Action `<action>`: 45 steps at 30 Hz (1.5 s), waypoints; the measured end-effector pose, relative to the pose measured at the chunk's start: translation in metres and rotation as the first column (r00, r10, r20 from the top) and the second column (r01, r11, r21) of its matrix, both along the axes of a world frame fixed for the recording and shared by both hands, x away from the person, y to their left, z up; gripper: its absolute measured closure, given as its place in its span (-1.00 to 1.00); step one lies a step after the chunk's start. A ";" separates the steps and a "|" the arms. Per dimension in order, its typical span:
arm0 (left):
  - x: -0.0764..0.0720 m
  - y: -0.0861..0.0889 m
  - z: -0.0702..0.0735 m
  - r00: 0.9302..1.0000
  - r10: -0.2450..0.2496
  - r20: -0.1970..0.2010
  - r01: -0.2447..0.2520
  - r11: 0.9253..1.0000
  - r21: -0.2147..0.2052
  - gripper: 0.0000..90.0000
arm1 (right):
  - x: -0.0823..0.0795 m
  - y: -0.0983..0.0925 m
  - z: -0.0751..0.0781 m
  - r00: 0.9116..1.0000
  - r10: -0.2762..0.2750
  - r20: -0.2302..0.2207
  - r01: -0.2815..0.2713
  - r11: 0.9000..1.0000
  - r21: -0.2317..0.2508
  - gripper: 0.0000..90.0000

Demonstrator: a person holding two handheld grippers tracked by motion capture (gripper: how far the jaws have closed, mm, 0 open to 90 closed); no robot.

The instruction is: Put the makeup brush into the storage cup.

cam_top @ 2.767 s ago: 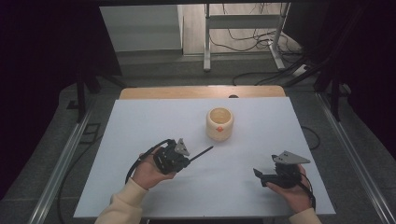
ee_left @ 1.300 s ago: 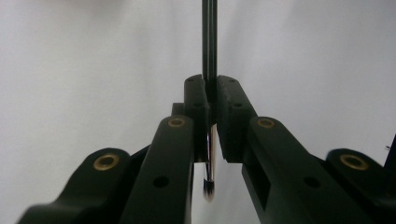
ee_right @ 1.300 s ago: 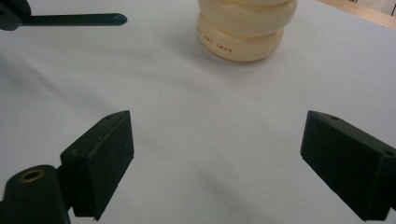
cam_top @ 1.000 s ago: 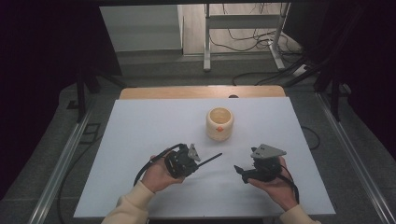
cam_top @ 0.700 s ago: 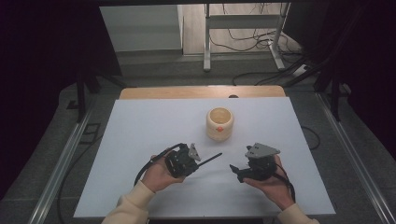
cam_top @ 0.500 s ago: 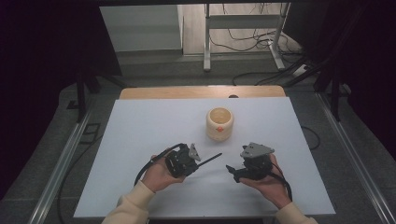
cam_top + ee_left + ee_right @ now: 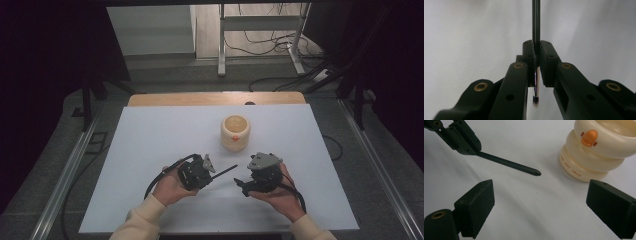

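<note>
Slender black brush (image 7: pixel 225 172), clamped between the pads of the left gripper (image 7: pixel 212 173), handle tip aimed toward the wide-open right gripper (image 7: pixel 240 184) just beside it, cream pot (image 7: pixel 235 132) near behind, bare white table (image 7: pixel 150 145) stretching leftward.

A white table (image 7: pixel 150 150) is standing on grey floor (image 7: pixel 165 75); cables (image 7: pixel 260 42) are lying beyond, darkness flanking both sides.

cup (image 7: pixel 235 132) on table (image 7: pixel 150 145), behind brush (image 7: pixel 224 171)
</note>
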State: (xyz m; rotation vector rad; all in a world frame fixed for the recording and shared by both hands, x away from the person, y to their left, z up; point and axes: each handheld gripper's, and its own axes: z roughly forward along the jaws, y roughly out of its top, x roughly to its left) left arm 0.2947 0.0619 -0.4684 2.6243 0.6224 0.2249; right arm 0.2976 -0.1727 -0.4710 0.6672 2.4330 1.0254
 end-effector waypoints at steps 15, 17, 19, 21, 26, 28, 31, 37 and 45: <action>0.004 -0.006 -0.005 1.000 -0.018 -0.024 0.018 1.000 0.008 0.86 | -0.001 0.022 -0.005 0.998 0.060 0.022 -0.058 0.997 -0.056 -0.75; 0.004 -0.007 -0.006 0.999 -0.022 -0.027 0.022 1.000 0.011 0.86 | -0.001 0.026 -0.007 0.997 0.079 0.025 -0.077 0.995 -0.070 -0.74; 0.004 -0.007 -0.006 0.999 -0.024 -0.028 0.025 1.000 0.014 0.86 | -0.002 0.030 -0.008 0.995 0.092 0.029 -0.089 0.992 -0.084 -0.72; 0.004 -0.008 -0.007 0.999 -0.024 -0.029 0.025 1.000 0.011 0.86 | -0.001 0.032 -0.009 0.995 0.096 0.029 -0.092 0.991 -0.097 -0.68; 0.004 -0.009 -0.007 0.999 -0.035 -0.037 0.035 0.999 0.018 0.86 | -0.001 0.038 -0.015 0.992 0.123 0.029 -0.117 0.983 -0.139 -0.59; 0.004 -0.009 -0.007 0.998 -0.041 -0.045 0.041 0.999 0.013 0.86 | -0.002 0.042 -0.017 0.991 0.132 0.033 -0.125 0.981 -0.150 -0.55; 0.004 -0.010 -0.007 0.998 -0.041 -0.045 0.042 0.999 0.010 0.86 | -0.003 0.047 -0.020 0.984 0.171 0.040 -0.162 0.972 -0.173 -0.45; 0.002 -0.011 -0.008 0.998 -0.027 -0.056 0.027 0.999 -0.017 0.86 | -0.006 0.055 -0.024 0.979 0.197 0.046 -0.184 0.962 -0.201 -0.10; 0.003 -0.010 -0.005 0.997 -0.053 -0.054 0.052 0.998 -0.021 0.86 | -0.008 0.059 -0.029 0.970 0.240 0.026 -0.226 0.940 -0.255 0.35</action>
